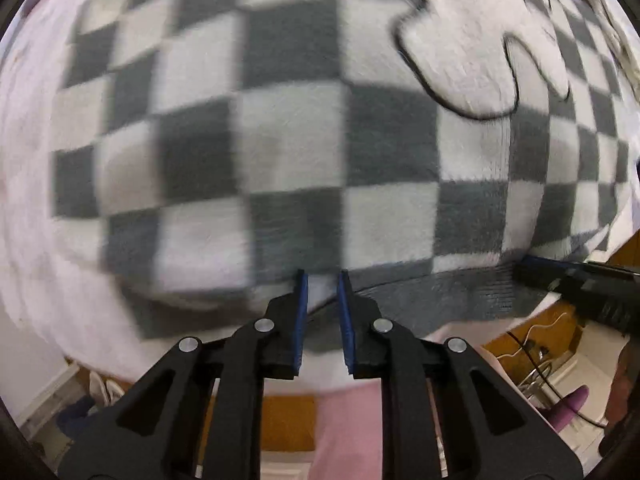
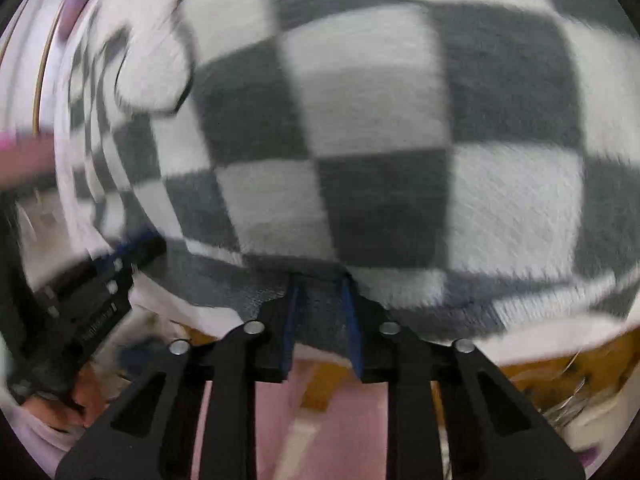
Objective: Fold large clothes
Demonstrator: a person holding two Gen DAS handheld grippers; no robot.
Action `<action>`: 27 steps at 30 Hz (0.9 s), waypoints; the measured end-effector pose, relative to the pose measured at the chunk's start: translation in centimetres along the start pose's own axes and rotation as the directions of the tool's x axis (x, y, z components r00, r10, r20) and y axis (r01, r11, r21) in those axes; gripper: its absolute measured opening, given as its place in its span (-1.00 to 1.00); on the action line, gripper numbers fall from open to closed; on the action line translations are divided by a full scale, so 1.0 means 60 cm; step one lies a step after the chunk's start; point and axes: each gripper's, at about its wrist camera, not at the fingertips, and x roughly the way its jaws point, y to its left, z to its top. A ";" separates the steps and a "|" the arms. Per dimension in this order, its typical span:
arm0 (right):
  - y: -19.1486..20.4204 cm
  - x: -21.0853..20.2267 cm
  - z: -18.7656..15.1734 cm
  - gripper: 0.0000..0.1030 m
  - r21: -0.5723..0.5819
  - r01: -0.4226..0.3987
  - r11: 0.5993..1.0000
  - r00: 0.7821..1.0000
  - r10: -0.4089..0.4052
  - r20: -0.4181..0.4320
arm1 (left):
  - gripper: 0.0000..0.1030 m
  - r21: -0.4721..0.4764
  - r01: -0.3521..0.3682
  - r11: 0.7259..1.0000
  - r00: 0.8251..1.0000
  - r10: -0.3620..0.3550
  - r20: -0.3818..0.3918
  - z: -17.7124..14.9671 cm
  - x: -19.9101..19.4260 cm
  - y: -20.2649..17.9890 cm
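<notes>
A fluffy grey-and-white checkered sweater [image 1: 280, 140] with a white, black-outlined figure [image 1: 460, 52] lies spread on a white surface and fills both views. Its grey ribbed hem [image 1: 460, 296] runs along the near edge. My left gripper [image 1: 322, 276] points down at that edge, its blue pads close together with hem fabric pinched between them. My right gripper [image 2: 322, 280] grips the same hem [image 2: 320, 312], which fills the narrow gap between its pads. Each gripper shows in the other's view, the right gripper [image 1: 524, 266] at the right and the left gripper [image 2: 136, 244] at the left.
The white surface [image 1: 32, 240] extends past the sweater on the left. Below the near edge hang pink fabric [image 1: 348, 420] and a wooden floor [image 1: 288, 420] with cables [image 1: 536, 360] and shoes [image 1: 100, 388]. A hand [image 2: 80, 400] holds the left gripper.
</notes>
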 end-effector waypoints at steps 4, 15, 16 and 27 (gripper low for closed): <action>-0.056 -0.112 0.005 -0.65 0.043 0.152 0.987 0.972 -0.157 0.176 | -0.67 -0.136 -0.041 0.990 0.996 0.052 0.078 0.015 -0.066 0.076; -0.146 -0.112 0.017 -0.56 0.180 0.196 0.964 0.973 -0.214 0.086 | -0.74 -0.163 -0.066 0.984 0.997 0.059 -0.047 0.078 0.002 0.094; -0.136 -0.118 0.013 -0.48 0.190 0.164 0.968 0.978 -0.185 0.099 | -0.66 -0.157 -0.063 0.986 0.997 0.055 -0.051 0.074 -0.004 0.071; 0.006 -0.218 0.014 0.25 0.147 0.135 0.980 0.935 -0.175 0.307 | -0.17 -0.111 0.011 0.994 0.997 -0.003 0.079 0.137 -0.167 0.075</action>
